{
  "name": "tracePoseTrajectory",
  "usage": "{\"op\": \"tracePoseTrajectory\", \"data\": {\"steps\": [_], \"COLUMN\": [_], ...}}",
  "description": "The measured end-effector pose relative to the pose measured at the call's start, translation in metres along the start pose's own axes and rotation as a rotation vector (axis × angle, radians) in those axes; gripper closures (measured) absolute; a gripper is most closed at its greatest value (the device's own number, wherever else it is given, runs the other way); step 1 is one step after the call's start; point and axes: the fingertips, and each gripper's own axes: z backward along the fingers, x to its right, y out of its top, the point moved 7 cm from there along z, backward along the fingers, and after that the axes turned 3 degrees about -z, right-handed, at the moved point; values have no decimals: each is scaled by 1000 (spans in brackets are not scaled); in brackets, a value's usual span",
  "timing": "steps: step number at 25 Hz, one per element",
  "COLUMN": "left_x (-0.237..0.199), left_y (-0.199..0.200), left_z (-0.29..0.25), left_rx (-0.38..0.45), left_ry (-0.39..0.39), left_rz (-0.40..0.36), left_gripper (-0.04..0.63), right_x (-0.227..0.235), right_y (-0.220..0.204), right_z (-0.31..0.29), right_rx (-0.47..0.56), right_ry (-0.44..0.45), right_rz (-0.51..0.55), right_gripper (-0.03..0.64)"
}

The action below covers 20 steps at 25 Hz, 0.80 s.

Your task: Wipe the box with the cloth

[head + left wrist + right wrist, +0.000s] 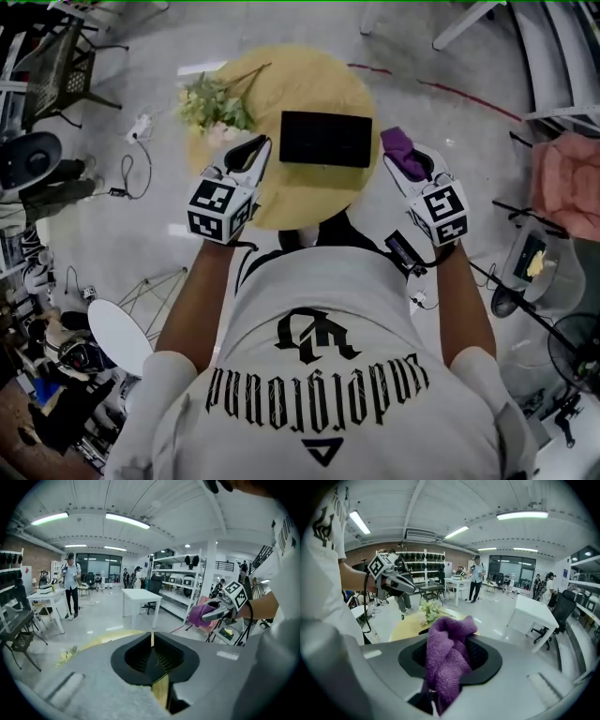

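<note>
Two grippers flank the box (326, 139) on a round yellow table (300, 214); one holds the cloth.
Bare floor (450, 131) rings the table, and bare tabletop lies between the box and the near rim. Flowers (216, 105) crowd the table's left edge, just beyond the left gripper (255, 150), whose jaws are closed on nothing. The right gripper (405, 164) clamps the purple cloth (447, 658) just off the box's right end, not touching it.
</note>
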Motion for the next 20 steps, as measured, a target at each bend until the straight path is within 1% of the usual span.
{"op": "tracePoseTrajectory", "data": {"steps": [3, 6, 8, 11, 14, 16, 18, 20], "left_x": [3, 7, 11, 14, 20, 29, 44, 63], "left_y": [5, 0, -6, -7, 4, 11, 14, 16], "left_z": [50, 96, 123, 153, 175, 187, 196, 203], "left_rx": [70, 120, 149, 197, 242, 267, 284, 298], "left_ry": [-19, -34, -49, -107, -157, -179, -200, -212], "left_rz": [-13, -33, -39, -41, -80, -88, -94, -118], "left_gripper": [588, 588, 588, 588, 588, 588, 588, 588], "right_x": [-42, -86, -113, -147, -173, -185, -194, -198], "right_y": [21, 35, 39, 44, 48, 48, 46, 43], "right_z": [19, 38, 51, 69, 91, 108, 126, 143], "right_rx": [54, 102, 137, 179, 204, 217, 230, 250], "right_ry": [-32, -60, -72, -98, -133, -144, -145, -145], "right_rz": [-5, 4, -13, -49, -84, -103, -108, -103], "right_gripper": [488, 488, 488, 488, 488, 488, 488, 488]}}
